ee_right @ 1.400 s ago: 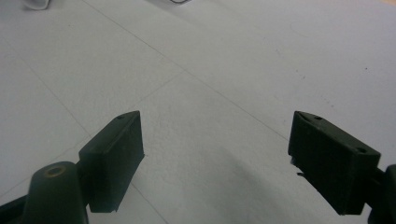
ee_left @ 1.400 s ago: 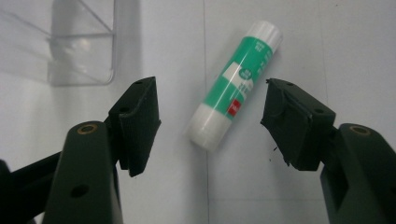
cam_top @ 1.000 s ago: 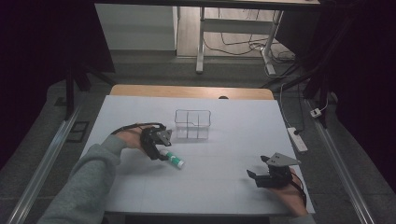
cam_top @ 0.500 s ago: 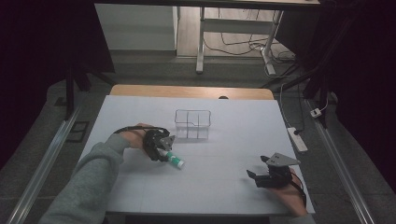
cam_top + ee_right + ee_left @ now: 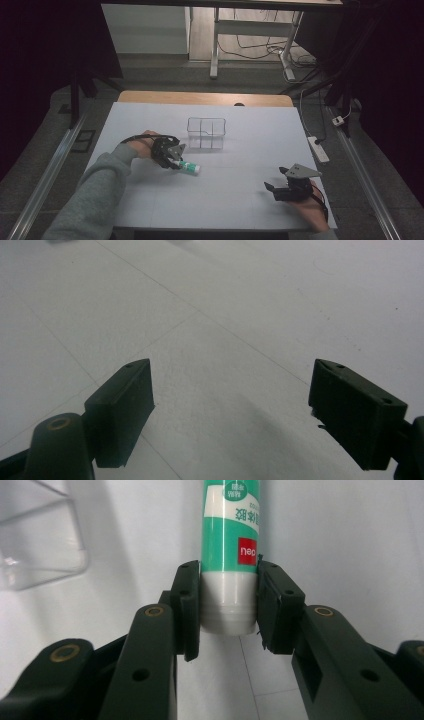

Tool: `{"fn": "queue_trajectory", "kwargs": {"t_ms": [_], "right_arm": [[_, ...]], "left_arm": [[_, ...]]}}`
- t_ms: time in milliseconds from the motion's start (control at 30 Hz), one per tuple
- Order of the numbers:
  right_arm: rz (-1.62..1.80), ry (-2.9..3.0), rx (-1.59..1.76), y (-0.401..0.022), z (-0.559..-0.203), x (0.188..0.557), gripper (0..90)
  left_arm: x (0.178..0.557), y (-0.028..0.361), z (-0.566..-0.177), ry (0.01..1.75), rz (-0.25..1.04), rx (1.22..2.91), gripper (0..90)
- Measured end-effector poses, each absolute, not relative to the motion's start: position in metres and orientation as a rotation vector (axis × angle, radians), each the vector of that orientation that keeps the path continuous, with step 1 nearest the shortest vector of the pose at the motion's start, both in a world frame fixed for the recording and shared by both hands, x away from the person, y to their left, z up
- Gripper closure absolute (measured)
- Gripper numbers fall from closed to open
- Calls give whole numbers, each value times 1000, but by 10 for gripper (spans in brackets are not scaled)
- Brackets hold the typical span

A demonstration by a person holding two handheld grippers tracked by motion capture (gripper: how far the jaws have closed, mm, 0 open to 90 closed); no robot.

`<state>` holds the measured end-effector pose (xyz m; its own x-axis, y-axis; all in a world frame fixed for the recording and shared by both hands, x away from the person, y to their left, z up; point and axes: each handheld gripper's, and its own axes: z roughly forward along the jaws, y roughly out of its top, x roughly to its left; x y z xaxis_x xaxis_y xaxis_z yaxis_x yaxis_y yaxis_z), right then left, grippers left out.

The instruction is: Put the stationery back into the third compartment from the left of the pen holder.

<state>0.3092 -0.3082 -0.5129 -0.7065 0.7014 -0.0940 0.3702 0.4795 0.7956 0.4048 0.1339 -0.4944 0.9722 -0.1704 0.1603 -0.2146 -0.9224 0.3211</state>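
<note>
A green and white glue stick (image 5: 190,167) lies on the white table (image 5: 250,145), left of the middle. My left gripper (image 5: 175,162) has just been closing its jaws around the stick's white cap end. In the left gripper view the glue stick (image 5: 230,540) points away from me, and both pads (image 5: 186,605) touch its sides. My right gripper (image 5: 270,188) rests low near the table's front right with its jaws wide apart. In the right gripper view nothing lies between the jaws of that gripper (image 5: 232,405), just bare table.
A clear plastic divided box (image 5: 206,132) stands just beyond the glue stick toward the table's far side, and its corner (image 5: 40,545) shows in the left gripper view. A white power strip (image 5: 318,149) lies on the floor past the right edge.
The left hand has shifted slightly toward the glue stick and its jaws have narrowed onto the stick. The stick and the right gripper stay where they were.
</note>
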Motion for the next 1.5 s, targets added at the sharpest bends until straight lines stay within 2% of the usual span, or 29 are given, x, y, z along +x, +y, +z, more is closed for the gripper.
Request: {"fn": "queue_trajectory", "kwargs": {"t_ms": [267, 600, 1167, 1500], "right_arm": [[1111, 2317, 897, -308, -512, 309, 181], [1134, 2286, 881, -307, -509, 307, 185], [1155, 2196, 823, -299, -501, 301, 205], [1114, 2232, 775, -287, -501, 299, 225]], "left_arm": [[394, 144, -487, 37, 191, 2635, 643], [368, 136, -480, 255, 215, 2559, 642], [350, 119, -463, 485, 258, 2425, 642], [352, 100, -468, 472, 226, 2435, 642]]}}
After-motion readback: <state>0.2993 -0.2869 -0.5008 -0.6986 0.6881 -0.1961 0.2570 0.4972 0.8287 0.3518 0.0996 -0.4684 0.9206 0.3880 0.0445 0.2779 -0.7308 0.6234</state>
